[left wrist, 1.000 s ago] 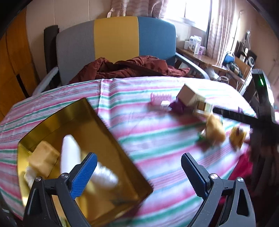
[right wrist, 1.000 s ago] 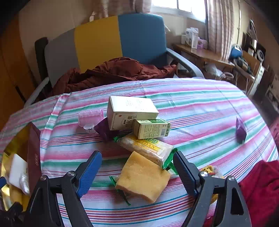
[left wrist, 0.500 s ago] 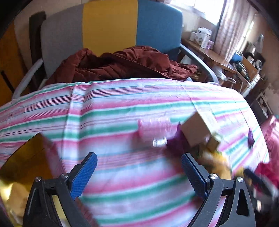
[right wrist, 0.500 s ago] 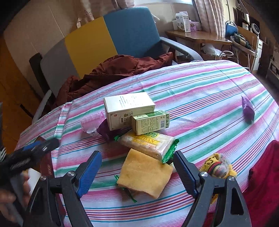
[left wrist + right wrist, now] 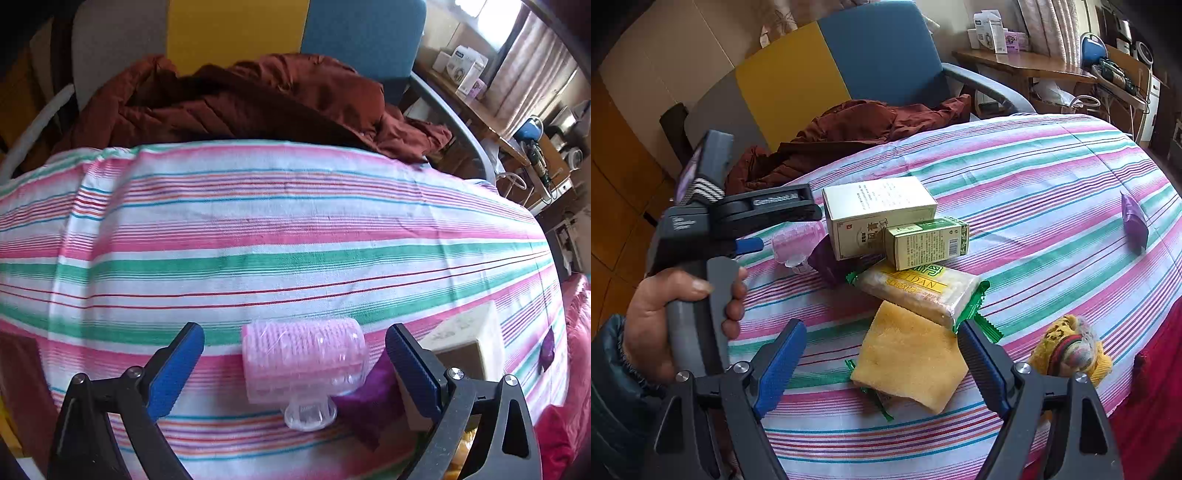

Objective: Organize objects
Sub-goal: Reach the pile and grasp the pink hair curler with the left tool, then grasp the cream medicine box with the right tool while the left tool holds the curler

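Low in the left wrist view, the left gripper (image 5: 293, 356) stands wide with the pink hair roller (image 5: 303, 360) lying between its blue pads, neither pad touching; the straddle looks set for a pinch across the roller's ends. A purple packet (image 5: 373, 402) lies just beside the roller at lower right, touching or nearly so, and may get caught in the closing. Beyond it, at right, a white box (image 5: 461, 336). In the right wrist view, the right gripper (image 5: 882, 360) is also wide and holds nothing, poised over a yellow sponge (image 5: 910, 363) at bottom centre, likely waiting its turn. Further up: a green-wrapped snack bar (image 5: 919, 291), a small green box (image 5: 927, 242) leaning on the white box. At left, a hand (image 5: 653, 317) grips the left tool's handle. Far back, a brown coat (image 5: 857, 129) on a chair.
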Available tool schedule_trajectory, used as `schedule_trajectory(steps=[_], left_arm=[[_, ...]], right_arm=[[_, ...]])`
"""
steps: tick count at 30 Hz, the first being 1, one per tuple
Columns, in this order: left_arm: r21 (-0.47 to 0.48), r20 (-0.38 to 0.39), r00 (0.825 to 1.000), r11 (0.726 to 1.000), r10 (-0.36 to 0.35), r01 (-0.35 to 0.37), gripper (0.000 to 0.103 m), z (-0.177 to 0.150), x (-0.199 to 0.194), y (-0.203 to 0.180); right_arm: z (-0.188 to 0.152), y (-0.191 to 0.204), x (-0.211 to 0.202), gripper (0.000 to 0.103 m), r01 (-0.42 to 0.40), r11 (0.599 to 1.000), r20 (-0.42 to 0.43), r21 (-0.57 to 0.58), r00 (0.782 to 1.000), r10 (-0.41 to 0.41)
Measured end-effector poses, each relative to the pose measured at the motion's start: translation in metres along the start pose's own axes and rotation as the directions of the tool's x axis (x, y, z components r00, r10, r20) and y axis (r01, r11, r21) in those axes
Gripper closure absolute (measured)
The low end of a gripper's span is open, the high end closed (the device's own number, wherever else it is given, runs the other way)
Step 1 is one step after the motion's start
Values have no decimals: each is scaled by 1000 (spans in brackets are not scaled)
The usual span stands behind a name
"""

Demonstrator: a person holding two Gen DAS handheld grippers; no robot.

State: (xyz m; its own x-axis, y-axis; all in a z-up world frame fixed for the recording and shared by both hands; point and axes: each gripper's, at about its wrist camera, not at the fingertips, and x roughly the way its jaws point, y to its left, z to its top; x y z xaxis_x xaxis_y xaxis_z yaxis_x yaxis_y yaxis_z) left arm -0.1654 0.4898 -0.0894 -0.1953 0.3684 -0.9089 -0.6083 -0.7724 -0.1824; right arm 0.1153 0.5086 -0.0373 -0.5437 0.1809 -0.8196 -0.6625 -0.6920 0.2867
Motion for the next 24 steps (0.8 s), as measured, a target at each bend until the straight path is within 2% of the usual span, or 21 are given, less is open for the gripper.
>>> schedule_trajectory(steps=[1, 3, 5, 12, 16, 19, 24], left_arm=[[5, -7, 1000, 1000, -2, 2, 4, 0, 4, 0], [23, -14, 1000, 1000, 11, -11, 14, -3, 10, 3], [69, 18, 1000, 997, 17, -18, 32, -8, 4, 3], [80, 12, 1000, 997, 7, -8, 32, -38, -18, 32], [73, 12, 1000, 997, 12, -13, 32, -51, -26, 43], [70, 15, 1000, 998, 5, -6, 32, -58, -29, 44], [85, 38, 999, 996, 6, -9, 31, -61, -28, 42]], right_arm=[[0, 0, 1, 18, 2, 1000, -2, 0, 1000, -2], [0, 0, 2, 18, 7, 1000, -6, -3, 1000, -7], [-1, 1, 3, 18, 12, 1000, -13, -5, 1000, -12], [2, 5, 4, 18, 10, 1000, -27, -24, 1000, -11], [25, 5, 7, 18, -53, 998, -39, -28, 998, 52], [48, -5, 14, 17, -113, 992, -60, 52, 991, 117], [87, -27, 36, 17, -128, 974, -72, 188, 987, 143]])
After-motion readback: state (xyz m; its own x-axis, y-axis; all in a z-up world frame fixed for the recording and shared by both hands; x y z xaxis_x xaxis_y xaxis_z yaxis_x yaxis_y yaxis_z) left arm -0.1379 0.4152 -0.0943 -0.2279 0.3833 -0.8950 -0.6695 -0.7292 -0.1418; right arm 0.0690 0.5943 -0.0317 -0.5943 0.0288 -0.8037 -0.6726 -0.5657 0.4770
